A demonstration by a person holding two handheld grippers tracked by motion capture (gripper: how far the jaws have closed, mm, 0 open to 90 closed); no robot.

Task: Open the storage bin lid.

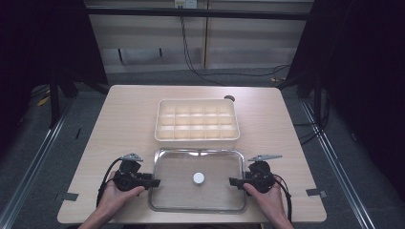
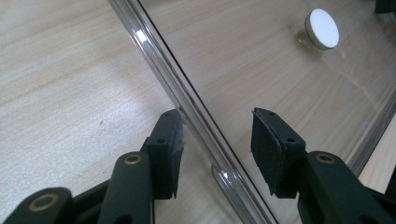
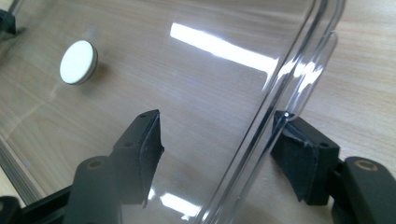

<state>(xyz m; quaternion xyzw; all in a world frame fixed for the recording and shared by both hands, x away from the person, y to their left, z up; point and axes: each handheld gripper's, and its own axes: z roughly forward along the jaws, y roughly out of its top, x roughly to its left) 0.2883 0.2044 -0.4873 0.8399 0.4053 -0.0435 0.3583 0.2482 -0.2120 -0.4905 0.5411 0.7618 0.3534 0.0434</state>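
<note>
Two hand-held black two-jaw grippers are flanking a clear rectangular plastic lid on a pale wooden table.

In the lower centre of the high view, the clear rectangular plastic lid (image 1: 173,195) is lying flat on the pale wooden table (image 1: 129,114), with a small round white knob (image 1: 198,178) at its middle. Just above it in the frame, a cream plastic organiser box with a grid of compartments (image 1: 197,138) is sitting near the table's centre. The left gripper (image 1: 152,182) is sitting at the lid's left edge; in the left gripper view its jaws are standing wide apart, straddling the raised rim without closing on it. The right gripper (image 1: 233,181) is sitting at the lid's right edge, and in the right gripper view its jaws are likewise spread wide on either side of the rim, the outer pad (image 3: 299,158) touching or nearly touching it.
</note>
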